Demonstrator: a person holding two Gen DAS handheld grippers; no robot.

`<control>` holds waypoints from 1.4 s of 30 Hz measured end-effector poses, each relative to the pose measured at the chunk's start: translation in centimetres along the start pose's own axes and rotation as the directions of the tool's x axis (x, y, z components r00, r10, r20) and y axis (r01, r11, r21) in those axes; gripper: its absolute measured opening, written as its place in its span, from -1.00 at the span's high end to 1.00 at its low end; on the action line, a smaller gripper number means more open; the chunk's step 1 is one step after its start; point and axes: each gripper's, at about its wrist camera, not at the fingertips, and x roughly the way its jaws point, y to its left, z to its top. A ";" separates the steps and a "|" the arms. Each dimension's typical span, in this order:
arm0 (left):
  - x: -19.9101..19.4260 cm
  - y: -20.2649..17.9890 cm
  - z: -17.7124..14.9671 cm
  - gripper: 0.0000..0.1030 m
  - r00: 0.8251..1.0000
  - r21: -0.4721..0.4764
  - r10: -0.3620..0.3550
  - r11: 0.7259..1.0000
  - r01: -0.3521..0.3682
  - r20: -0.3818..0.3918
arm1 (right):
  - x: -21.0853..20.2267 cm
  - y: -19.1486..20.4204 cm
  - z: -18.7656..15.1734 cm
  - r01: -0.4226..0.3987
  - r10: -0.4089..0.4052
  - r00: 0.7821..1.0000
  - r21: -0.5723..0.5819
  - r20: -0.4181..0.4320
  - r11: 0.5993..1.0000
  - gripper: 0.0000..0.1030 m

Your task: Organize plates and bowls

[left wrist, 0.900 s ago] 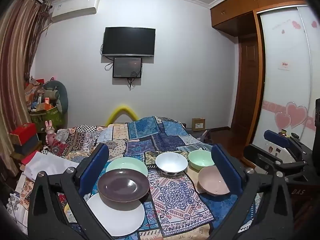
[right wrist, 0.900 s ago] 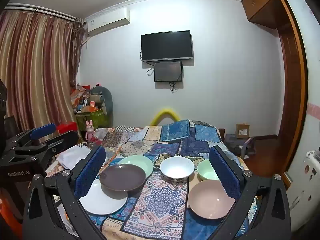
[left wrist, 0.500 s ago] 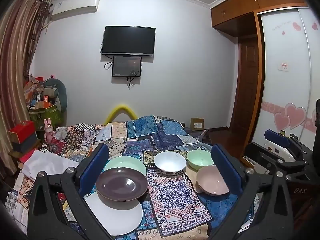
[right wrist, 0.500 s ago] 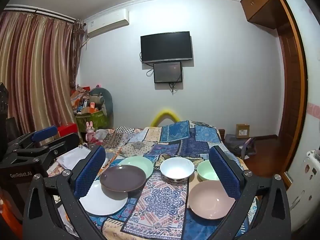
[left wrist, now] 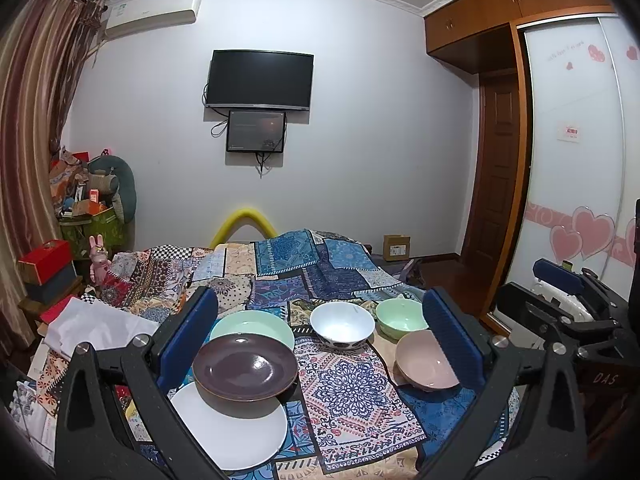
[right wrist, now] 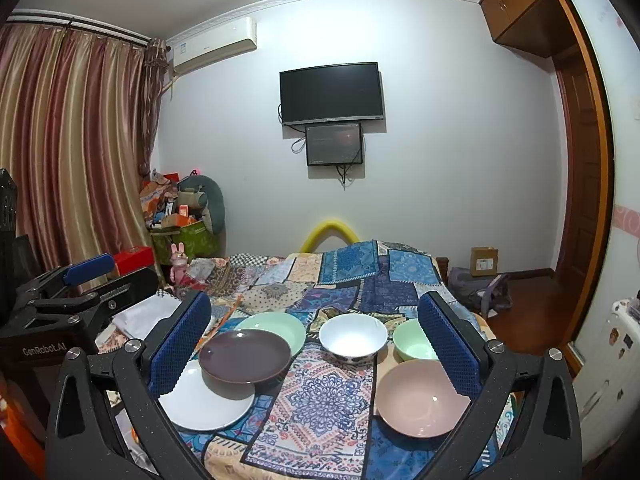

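Note:
On a patchwork cloth lie three plates at the left: a white plate [left wrist: 228, 432] [right wrist: 204, 402] nearest, a brown plate [left wrist: 245, 366] [right wrist: 245, 356] overlapping it, and a green plate [left wrist: 256, 326] [right wrist: 276, 326] behind. To the right stand a white bowl [left wrist: 342, 324] [right wrist: 353, 336], a green bowl [left wrist: 400, 318] [right wrist: 412, 346] and a pink bowl [left wrist: 426, 360] [right wrist: 422, 398]. My left gripper [left wrist: 318, 340] is open, held above and short of the dishes. The right gripper [right wrist: 314, 344] is open too, with nothing between its pads. Each gripper shows at the edge of the other's view.
The patchwork cloth [left wrist: 348, 392] covers a bed-like surface running to the far wall. A cluttered pile with a green bag [right wrist: 188, 236] and red box [left wrist: 46, 256] stands at the left. A wardrobe [left wrist: 576, 184] and wooden door are at the right. A cardboard box [right wrist: 484, 262] sits on the floor.
Both views have shifted only slightly; the dishes sit where they were and both grippers stay wide open.

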 end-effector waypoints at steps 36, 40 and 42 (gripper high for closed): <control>0.3 0.0 -0.3 -1.00 1.000 0.013 0.012 1.000 -0.012 -0.003 | 0.3 0.0 -0.5 0.000 -0.001 1.000 0.009 0.002 1.000 -1.00; 0.3 -0.1 -0.3 -1.00 1.000 0.012 0.013 1.000 -0.013 0.000 | 0.4 0.0 -0.5 0.000 0.000 1.000 0.009 0.001 1.000 -1.00; 0.3 -0.1 -0.4 -1.00 1.000 0.013 0.013 1.000 -0.013 0.000 | 0.4 0.0 -0.6 0.000 0.000 1.000 0.008 0.000 1.000 -1.00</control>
